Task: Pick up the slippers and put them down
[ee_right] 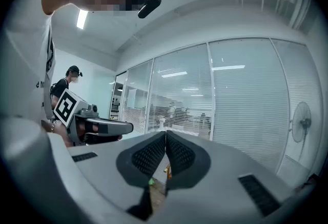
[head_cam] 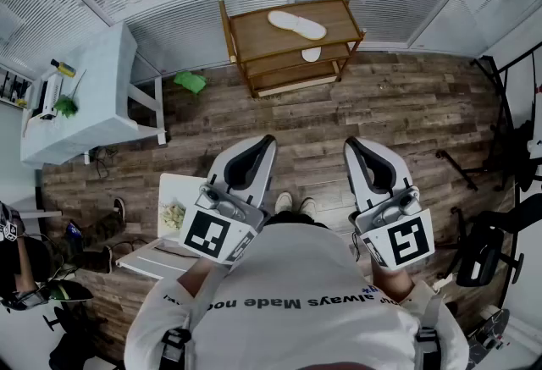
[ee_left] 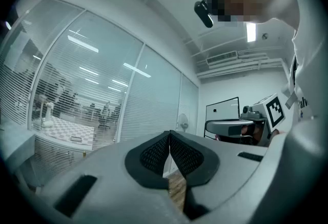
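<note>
text: "always Made" | on: person's white shirt [head_cam: 288, 275] — seen upside down in the head view | letters either side: cut off, unreadable

The right gripper [ee_right: 165, 136] fills the lower part of the view. Its two dark mesh pads [ee_right: 148, 155] are pressed together at the tips with nothing between them. To its left, about level with it, the left gripper [ee_right: 125, 127] reaches in, with its marker cube [ee_right: 66, 107] at the rear. Further left a person in a cap [ee_right: 66, 82] stands. Behind the right gripper runs a glass wall with blinds [ee_right: 241, 100], and far to its right stands a fan [ee_right: 301, 118]. Below the pads a strip of wooden floor [ee_right: 156, 198] shows.
</note>
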Demonstrator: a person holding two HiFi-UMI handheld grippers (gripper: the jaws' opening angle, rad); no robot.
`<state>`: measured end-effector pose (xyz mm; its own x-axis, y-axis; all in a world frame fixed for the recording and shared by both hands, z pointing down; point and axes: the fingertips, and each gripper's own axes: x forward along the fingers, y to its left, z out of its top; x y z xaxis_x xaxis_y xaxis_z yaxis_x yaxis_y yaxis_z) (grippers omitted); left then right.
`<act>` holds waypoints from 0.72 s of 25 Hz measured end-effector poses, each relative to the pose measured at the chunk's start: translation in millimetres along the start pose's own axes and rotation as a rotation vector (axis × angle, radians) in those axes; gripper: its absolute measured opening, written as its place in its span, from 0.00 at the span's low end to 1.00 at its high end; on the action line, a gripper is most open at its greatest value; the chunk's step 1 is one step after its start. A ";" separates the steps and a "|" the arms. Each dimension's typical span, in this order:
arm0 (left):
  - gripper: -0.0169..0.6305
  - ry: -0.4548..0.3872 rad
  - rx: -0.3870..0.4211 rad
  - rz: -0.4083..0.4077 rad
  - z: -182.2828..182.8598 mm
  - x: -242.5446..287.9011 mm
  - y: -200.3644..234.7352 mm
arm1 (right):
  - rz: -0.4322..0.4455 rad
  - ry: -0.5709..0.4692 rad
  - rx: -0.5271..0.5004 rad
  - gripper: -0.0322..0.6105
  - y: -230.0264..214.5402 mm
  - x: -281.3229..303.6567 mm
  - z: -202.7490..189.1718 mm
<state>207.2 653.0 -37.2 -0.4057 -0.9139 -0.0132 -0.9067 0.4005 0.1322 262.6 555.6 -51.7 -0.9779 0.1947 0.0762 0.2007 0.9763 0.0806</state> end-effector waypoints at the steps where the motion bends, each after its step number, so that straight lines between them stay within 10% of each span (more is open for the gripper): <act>1: 0.05 -0.002 -0.001 -0.003 0.7 -2.2 3.4 | 0.000 0.004 -0.004 0.07 3.0 3.5 0.1; 18: 0.05 -0.014 -0.016 -0.040 -0.8 -4.2 44.5 | -0.049 -0.038 0.046 0.07 9.1 39.3 0.3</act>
<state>168.7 674.6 -30.4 -0.3704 -0.9283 -0.0326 -0.9204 0.3621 0.1472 225.9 572.2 -48.2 -0.9881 0.1494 0.0354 0.1507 0.9879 0.0376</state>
